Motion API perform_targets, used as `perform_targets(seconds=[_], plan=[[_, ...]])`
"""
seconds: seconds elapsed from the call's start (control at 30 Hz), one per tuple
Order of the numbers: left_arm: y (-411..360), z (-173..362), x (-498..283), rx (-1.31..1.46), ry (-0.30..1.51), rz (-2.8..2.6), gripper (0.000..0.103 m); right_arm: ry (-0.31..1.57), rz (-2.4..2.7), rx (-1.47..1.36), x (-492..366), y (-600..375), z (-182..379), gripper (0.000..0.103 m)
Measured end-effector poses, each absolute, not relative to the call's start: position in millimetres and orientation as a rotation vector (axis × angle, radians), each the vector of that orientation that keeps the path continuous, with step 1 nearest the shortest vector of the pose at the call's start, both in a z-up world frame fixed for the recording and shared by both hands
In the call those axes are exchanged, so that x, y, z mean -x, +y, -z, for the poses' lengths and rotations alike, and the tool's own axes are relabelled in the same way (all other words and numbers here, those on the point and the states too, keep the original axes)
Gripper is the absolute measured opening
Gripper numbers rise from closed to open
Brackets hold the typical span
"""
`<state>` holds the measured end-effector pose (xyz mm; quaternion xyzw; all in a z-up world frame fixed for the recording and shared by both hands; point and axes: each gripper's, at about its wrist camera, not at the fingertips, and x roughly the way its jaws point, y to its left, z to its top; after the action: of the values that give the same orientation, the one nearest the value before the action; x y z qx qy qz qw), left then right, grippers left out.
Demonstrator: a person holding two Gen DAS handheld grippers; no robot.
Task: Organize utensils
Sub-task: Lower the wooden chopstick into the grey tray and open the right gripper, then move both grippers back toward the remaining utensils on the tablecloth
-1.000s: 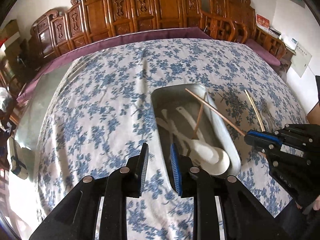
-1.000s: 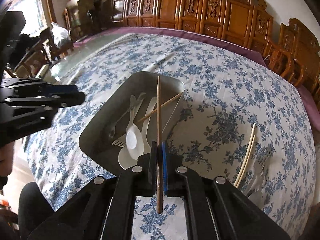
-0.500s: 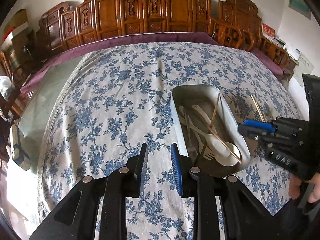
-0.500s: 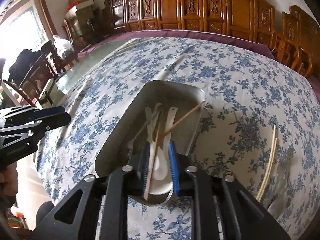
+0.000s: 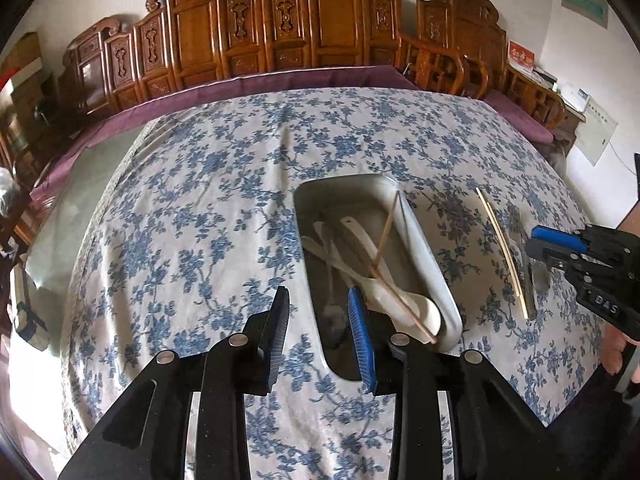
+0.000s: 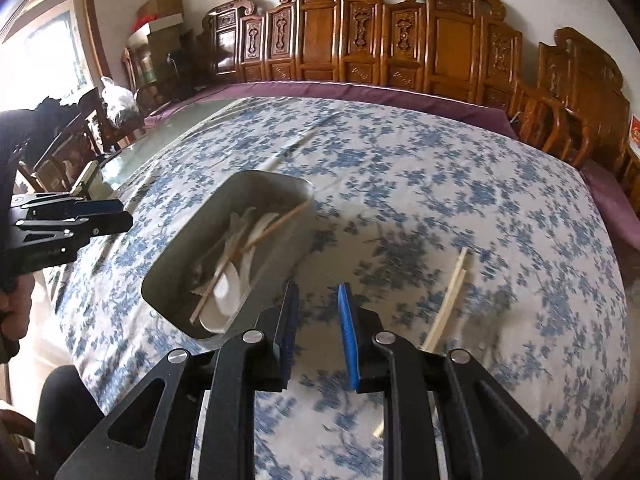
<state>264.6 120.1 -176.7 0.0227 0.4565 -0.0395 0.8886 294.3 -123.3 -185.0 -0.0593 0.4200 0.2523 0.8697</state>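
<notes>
A grey metal tray (image 5: pixel 424 248) (image 6: pixel 192 264) lies on the floral tablecloth and holds white spoons (image 5: pixel 400 300) (image 6: pixel 230 296), a fork and two brown chopsticks (image 5: pixel 386 236) (image 6: pixel 276 224). A pale chopstick pair (image 5: pixel 502 248) (image 6: pixel 448 300) and a metal fork (image 5: pixel 528 276) lie on the cloth right of the tray. My left gripper (image 5: pixel 318 328) is open and empty at the tray's near left edge. My right gripper (image 6: pixel 318 332) is open and empty, between the tray and the pale chopsticks; it also shows in the left wrist view (image 5: pixel 556 244).
Carved wooden chairs (image 5: pixel 320 32) (image 6: pixel 440 48) ring the far side of the table. A purple cloth border (image 5: pixel 280 84) edges the table. Boxes and a bag (image 6: pixel 120 100) stand at the left by a window.
My right gripper has opened and let the brown chopstick drop into the tray, then drawn back to the right towards the pale chopsticks. My left gripper has stayed open.
</notes>
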Motion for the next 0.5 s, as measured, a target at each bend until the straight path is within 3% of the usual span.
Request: perform_targets(seconds=[0.13, 0.23, 0.5], plan=[[104.9, 179.4, -266.6, -0.055, 0.95, 0.093, 0.03, 0.871, -0.513, 0.109, -284.9, -151.2, 187.8, 0.022], [91.1, 180.9, -266.6, -0.059, 0.945, 0.105, 0.042, 0.874, -0.484, 0.109, -279.7, -176.1, 192.6, 0.022], [32.7, 184.3, -268.3, -0.038, 0.938, 0.185, 0.043, 0.897, -0.379, 0.108, -282.8, -246.6, 218.1, 0.022]])
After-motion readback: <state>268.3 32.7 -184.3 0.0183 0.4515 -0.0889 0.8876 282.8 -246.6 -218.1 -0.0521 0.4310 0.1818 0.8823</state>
